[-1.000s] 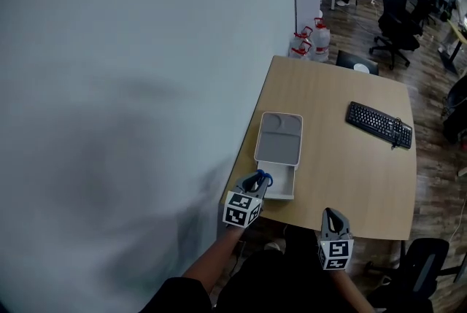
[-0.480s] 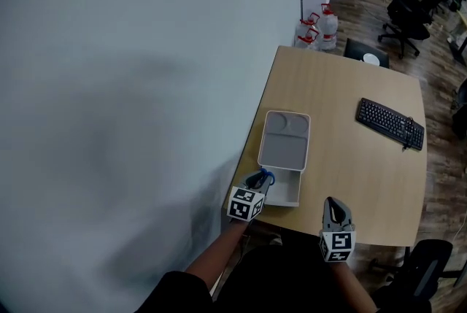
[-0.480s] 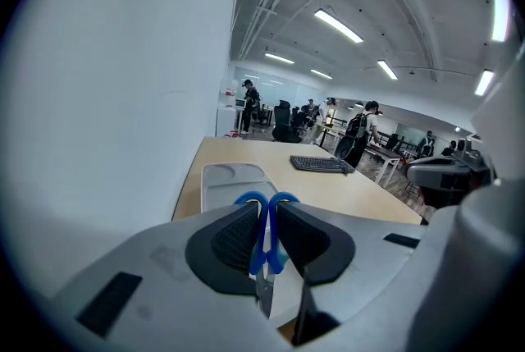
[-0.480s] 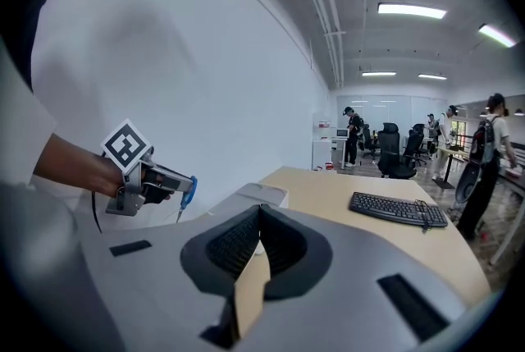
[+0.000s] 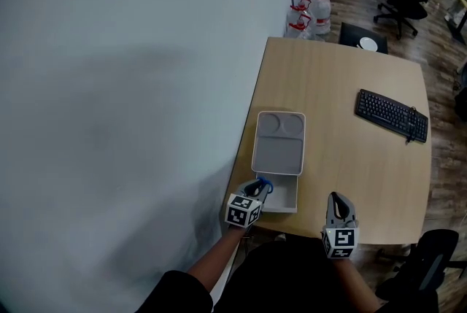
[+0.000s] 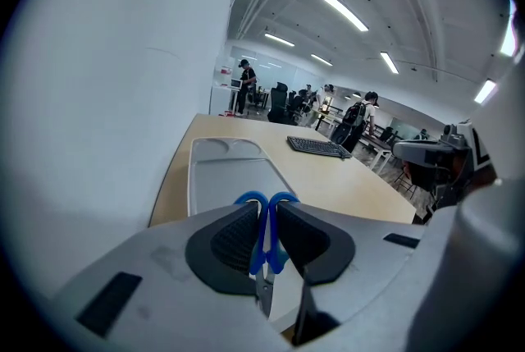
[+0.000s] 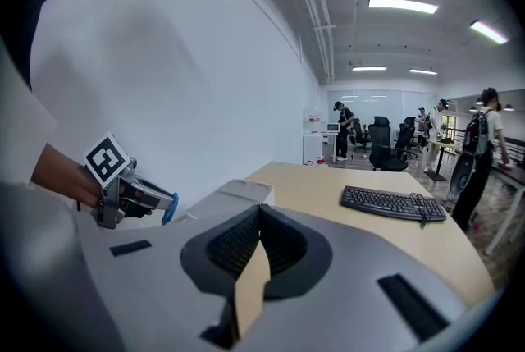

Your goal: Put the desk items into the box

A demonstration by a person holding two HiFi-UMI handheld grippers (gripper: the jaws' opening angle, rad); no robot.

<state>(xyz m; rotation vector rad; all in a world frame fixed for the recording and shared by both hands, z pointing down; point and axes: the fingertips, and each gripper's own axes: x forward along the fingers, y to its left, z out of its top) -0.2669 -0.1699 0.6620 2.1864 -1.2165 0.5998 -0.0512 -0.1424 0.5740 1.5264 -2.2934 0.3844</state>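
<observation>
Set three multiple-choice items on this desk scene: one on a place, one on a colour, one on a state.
1. Where does the keyboard lie?
A. on the desk, right of the box and apart from it
B. inside the box
C. between the left gripper's jaws

2. What colour are the handles of the scissors?
A. red
B. blue
C. green

3. How does the right gripper stand?
A. shut on the keyboard
B. wide open
C. shut, with nothing between its jaws

Answers:
1 A: the head view shows it on bare desk, clear of the box.
2 B: blue handles sit clamped in the left gripper.
3 C: in the right gripper view its jaws meet at the tips and hold nothing.
</observation>
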